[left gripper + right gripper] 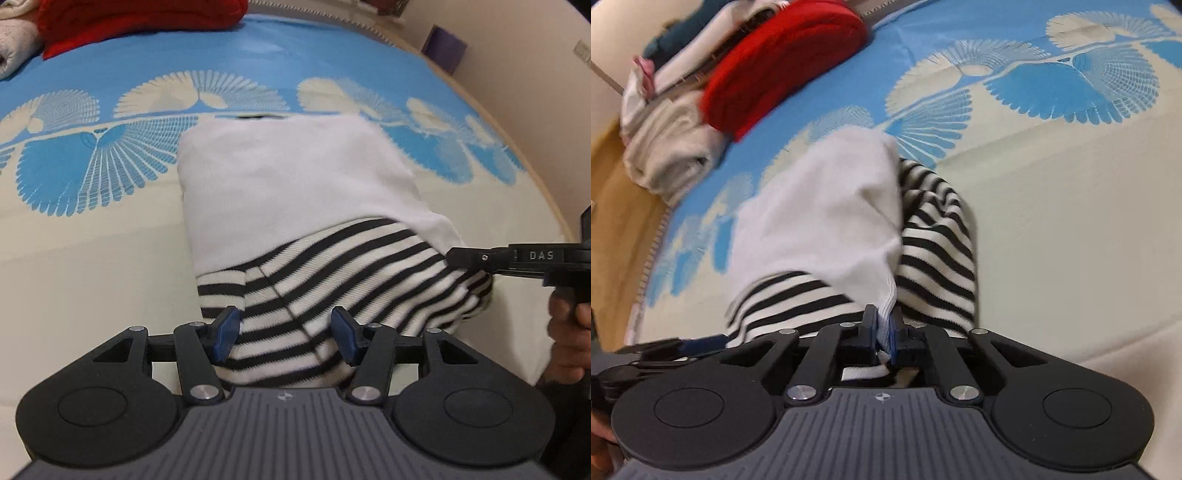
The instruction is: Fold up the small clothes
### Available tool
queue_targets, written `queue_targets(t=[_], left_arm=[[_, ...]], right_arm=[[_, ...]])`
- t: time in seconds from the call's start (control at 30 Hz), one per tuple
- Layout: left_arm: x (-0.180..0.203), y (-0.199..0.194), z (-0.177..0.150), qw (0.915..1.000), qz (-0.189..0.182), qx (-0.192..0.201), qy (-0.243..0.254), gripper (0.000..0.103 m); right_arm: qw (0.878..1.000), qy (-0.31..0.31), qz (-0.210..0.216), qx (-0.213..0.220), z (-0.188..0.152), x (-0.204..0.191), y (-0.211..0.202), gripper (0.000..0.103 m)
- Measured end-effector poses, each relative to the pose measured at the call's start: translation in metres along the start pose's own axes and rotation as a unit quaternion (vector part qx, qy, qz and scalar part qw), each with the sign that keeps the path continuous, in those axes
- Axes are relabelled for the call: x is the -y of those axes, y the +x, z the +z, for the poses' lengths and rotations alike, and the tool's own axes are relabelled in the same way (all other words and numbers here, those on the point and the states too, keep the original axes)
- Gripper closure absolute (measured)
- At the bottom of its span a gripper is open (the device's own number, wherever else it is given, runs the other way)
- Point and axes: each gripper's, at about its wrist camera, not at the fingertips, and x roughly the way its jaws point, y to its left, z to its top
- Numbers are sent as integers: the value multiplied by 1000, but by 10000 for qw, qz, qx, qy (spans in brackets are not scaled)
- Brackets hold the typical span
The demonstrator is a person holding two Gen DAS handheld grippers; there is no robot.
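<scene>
Your right gripper (882,328) pinched the striped garment (332,273) (hem at 6 o'clock); left gripper (286,338) fingers gaped, so the fold risked sagging.

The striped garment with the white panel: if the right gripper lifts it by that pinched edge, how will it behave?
The striped garment would probably drape limply; it already sags and creases around the right gripper, which is shut on its white edge. It looks light for its size, being thin knit. Its free side, between the open left gripper pads, would likely drag across the bedspread.
</scene>
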Motion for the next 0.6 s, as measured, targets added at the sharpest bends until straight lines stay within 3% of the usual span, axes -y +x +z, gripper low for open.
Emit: queue_targets(t=[0.1,0.23,0.4,0.5,0.57,0.6], left_arm=[[7,15,-12,9977,260,-442,448,42],[8,15,-14,9973,297,-519,421,42],[2,-6,-16,9987,198,-420,216,43],[-2,3,-21,9969,340,-687,177,43],[1,13,-25,9933,580,-959,299,41],[2,14,-26,9927,608,-994,317,41]], right_arm=[[9999,-100,25,53,-3,5,-14,98],[9970,329,-410,-563,-11,28,1,98],[9982,25,-541,-248,-13,8,-10,97],[9994,-40,-310,156,-12,2,-27,91],[9991,-318,-277,81,-13,-2,-25,87],[9976,-545,-420,-102,-16,-3,-19,78]])
